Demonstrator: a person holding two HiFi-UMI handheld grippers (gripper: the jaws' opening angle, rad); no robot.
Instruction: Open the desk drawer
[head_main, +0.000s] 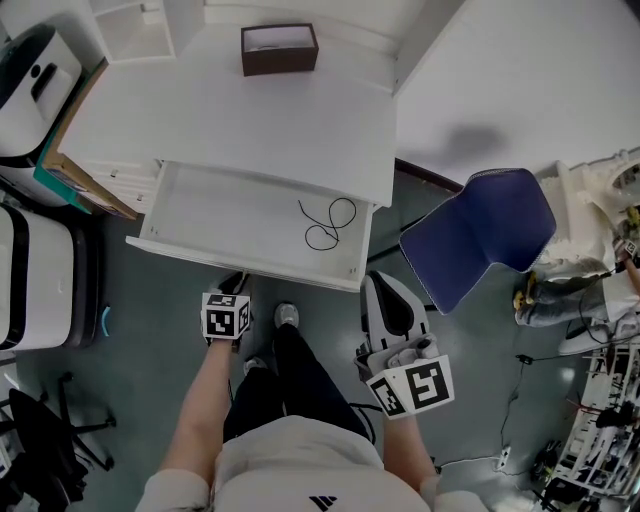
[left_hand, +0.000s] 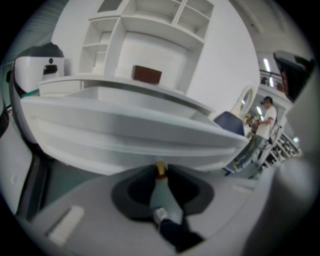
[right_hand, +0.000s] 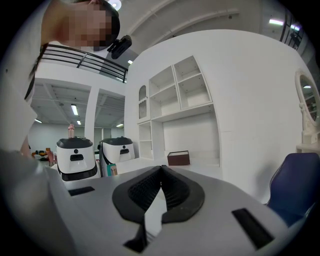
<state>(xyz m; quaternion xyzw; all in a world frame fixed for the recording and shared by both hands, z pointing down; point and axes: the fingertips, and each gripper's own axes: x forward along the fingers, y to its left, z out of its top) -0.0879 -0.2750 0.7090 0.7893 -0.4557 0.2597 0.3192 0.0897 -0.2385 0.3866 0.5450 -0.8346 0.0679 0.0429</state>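
Observation:
The white desk (head_main: 250, 110) has its drawer (head_main: 220, 205) pulled out toward me. A thin black cable (head_main: 328, 225) lies coiled in the drawer's right half. My left gripper (head_main: 233, 286) hovers just in front of the drawer's front panel (left_hand: 130, 135), left of its middle and apart from it. Its jaws stand a narrow gap apart, and a small tan bit shows at the tips (left_hand: 160, 169). My right gripper (head_main: 380, 282) floats off the drawer's right front corner, pointing nearly level. Its fingertips (right_hand: 161, 168) meet and hold nothing.
A brown box (head_main: 279, 48) sits at the back of the desktop. A blue chair (head_main: 485, 235) stands right of the drawer. White machines (head_main: 35, 275) and a stack of flat things (head_main: 80, 175) crowd the left. My shoes (head_main: 286, 316) are below the drawer front. A person (left_hand: 262, 125) stands far right.

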